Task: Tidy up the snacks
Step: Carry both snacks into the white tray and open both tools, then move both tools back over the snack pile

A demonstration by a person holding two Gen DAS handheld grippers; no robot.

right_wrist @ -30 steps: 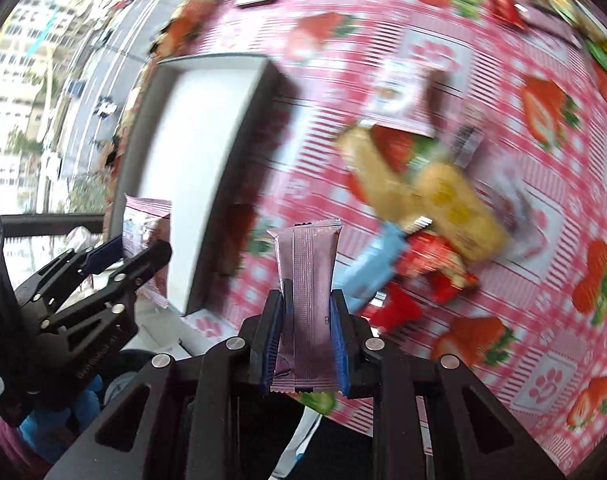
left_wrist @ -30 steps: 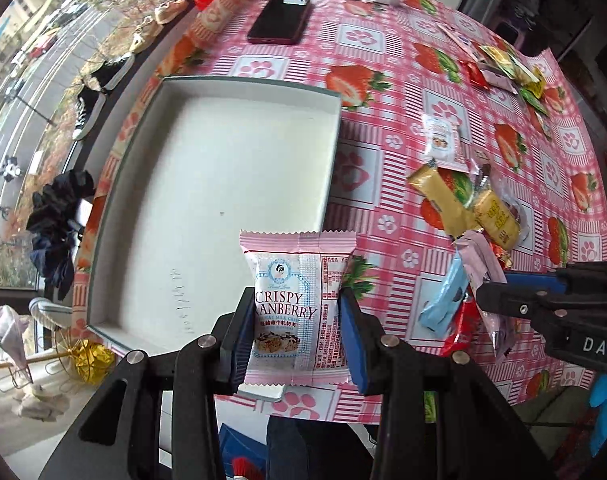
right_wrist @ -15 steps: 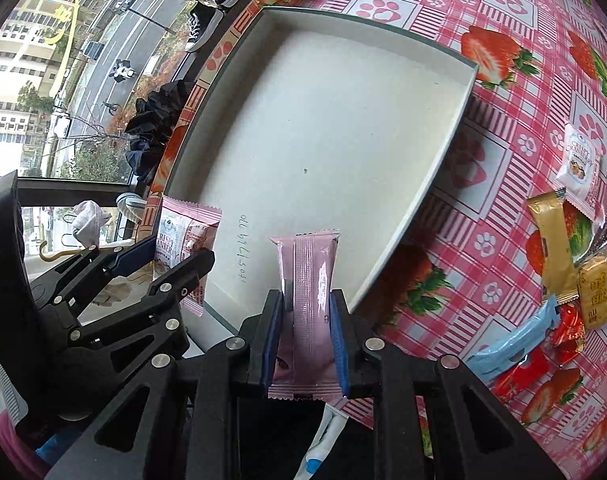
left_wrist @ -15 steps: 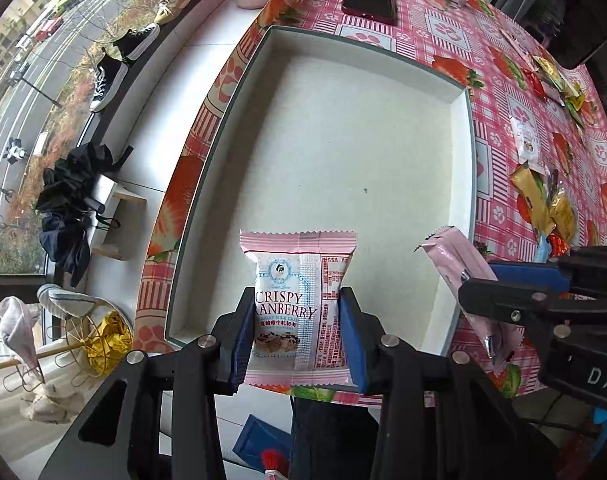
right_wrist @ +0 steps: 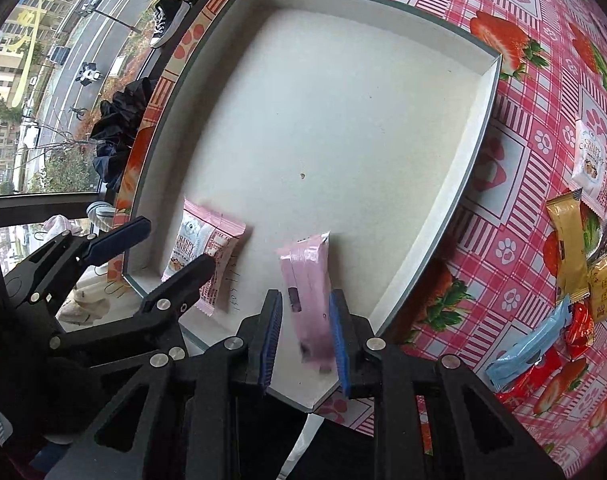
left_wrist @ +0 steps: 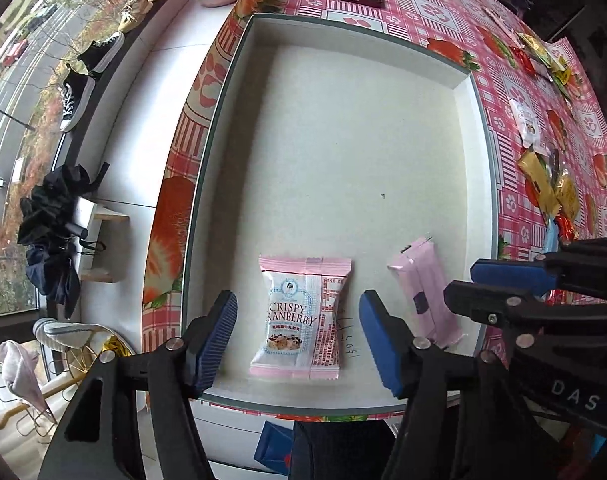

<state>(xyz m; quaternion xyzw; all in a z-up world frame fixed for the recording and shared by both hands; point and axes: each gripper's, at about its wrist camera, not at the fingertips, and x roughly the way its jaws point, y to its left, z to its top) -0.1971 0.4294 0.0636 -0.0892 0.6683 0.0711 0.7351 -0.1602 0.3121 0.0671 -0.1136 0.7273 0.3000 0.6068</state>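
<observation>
I'm seeing my black left gripper with blue pads, a pink-and-white cranberry packet, a plain pink bar wrapper, a cream box with grey-green rim, and a pink-check strawberry-and-paw desk cloth.

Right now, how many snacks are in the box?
2. The cranberry packet lies near the box's near edge, between the left tool's opening jaws; the pink bar lies beside it, between the right tool's jaws.

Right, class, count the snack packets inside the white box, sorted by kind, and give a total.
Crispy Cranberry packet: 1
Plain pink bar: 1
Total inside the white box: 2
</observation>
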